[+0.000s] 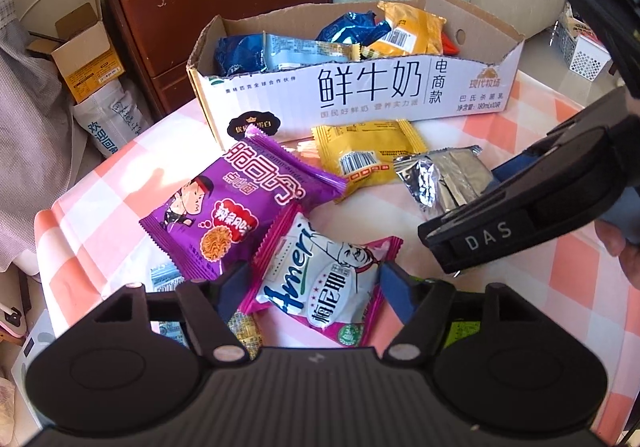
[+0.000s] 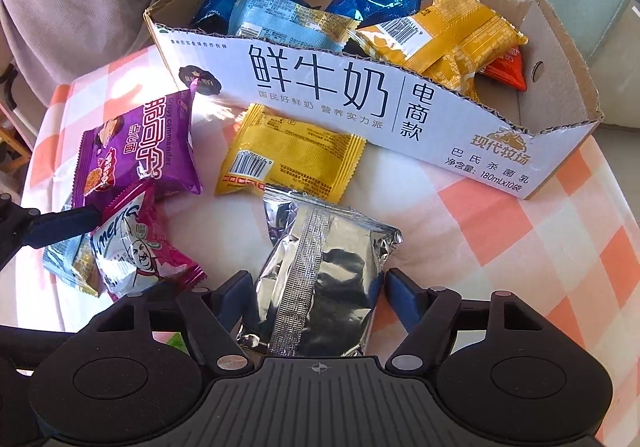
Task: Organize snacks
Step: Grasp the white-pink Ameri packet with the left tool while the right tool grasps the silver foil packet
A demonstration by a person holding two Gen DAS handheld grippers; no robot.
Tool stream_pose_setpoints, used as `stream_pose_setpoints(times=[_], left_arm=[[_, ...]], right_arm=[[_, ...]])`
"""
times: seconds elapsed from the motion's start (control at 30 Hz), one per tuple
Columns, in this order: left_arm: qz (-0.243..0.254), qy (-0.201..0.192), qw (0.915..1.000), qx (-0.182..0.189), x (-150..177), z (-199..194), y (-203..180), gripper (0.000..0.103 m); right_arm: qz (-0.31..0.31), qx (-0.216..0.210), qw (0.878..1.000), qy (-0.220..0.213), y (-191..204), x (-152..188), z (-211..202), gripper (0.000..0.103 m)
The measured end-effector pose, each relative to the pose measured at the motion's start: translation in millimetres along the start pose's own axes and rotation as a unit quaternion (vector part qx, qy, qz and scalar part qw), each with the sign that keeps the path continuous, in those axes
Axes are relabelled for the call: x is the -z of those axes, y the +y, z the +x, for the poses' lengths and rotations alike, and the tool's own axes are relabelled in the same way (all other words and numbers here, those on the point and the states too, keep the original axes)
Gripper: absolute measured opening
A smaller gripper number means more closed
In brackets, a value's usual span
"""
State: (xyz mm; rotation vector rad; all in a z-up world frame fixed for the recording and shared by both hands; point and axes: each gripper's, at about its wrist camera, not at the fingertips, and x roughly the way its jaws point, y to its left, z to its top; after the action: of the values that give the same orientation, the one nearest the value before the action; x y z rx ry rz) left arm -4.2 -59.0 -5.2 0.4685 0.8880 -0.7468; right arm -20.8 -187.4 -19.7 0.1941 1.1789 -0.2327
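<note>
Sitting on the pink-and-white checked surface is a cut-down white milk carton box, already loaded with blue, pale blue, yellow and red snack packets. In front of it lie the loose ones: a yellow packet just beside the box wall, a purple noodle packet to its left, and a pink-edged packet with a chef's face overlapping the purple one's lower corner. A pale blue packet peeks out from under those two. The left gripper straddles the pink-edged packet, its blue fingertips on either side of it; I cannot tell whether they press on it or merely flank it. The right gripper comes down over a silver foil packet that lies nearer the front edge, below the yellow one. Its fingertips sit at the packet's two sides and seem to touch the foil, but whether they truly pinch it I cannot say.
</note>
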Motion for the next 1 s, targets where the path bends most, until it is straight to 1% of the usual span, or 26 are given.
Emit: stream_pose_setpoints(times=[0.07,0.17,0.2,0.23,0.27,0.3,0.37,0.43,0.5,0.57,0.77,0.9,1.0], left_arm=[[-0.001,0.002,1.0,-0.006,-1,4,-1,0.077],[-0.003,0.015,0.9998,-0.009,0,14,-3,0.077],[-0.004,0.02,0.9997,-0.01,1,17,-3,0.08],[-0.009,0.016,0.9998,-0.012,2,18,-2,0.084],[-0.015,0.016,0.9997,-0.014,1,19,-1,0.086],[-0.019,0.016,0.9996,-0.012,1,20,1,0.087],[-0.032,0.017,0.9993,-0.007,1,22,3,0.088],[-0.044,0.02,0.9988,-0.013,2,24,6,0.096],[-0.055,0.024,0.9981,-0.015,4,28,9,0.103],[-0.07,0.029,0.9971,-0.007,4,29,15,0.103],[-0.073,0.032,0.9968,-0.012,4,30,14,0.103],[-0.076,0.034,0.9964,-0.013,3,31,15,0.103],[-0.081,0.037,0.9959,-0.015,3,29,14,0.103]], right_arm=[[-0.001,0.011,1.0,-0.002,-5,0,1,0.065],[0.001,0.018,1.0,-0.003,-12,1,1,0.065],[0.003,0.018,1.0,-0.004,-14,1,1,0.065],[0.006,0.018,1.0,-0.004,-16,2,1,0.066],[0.007,0.018,1.0,-0.006,-17,2,1,0.066],[0.008,0.018,1.0,-0.007,-17,2,2,0.07],[0.015,0.019,1.0,-0.007,-18,2,2,0.073],[0.018,0.02,1.0,-0.009,-21,4,2,0.079],[0.025,0.023,0.999,-0.009,-24,4,4,0.085],[0.033,0.023,0.999,-0.008,-27,4,6,0.088],[0.04,0.025,0.999,-0.015,-34,4,9,0.096],[0.041,0.031,0.999,-0.01,-37,7,12,0.103],[0.039,0.027,0.999,-0.003,-39,9,9,0.103]])
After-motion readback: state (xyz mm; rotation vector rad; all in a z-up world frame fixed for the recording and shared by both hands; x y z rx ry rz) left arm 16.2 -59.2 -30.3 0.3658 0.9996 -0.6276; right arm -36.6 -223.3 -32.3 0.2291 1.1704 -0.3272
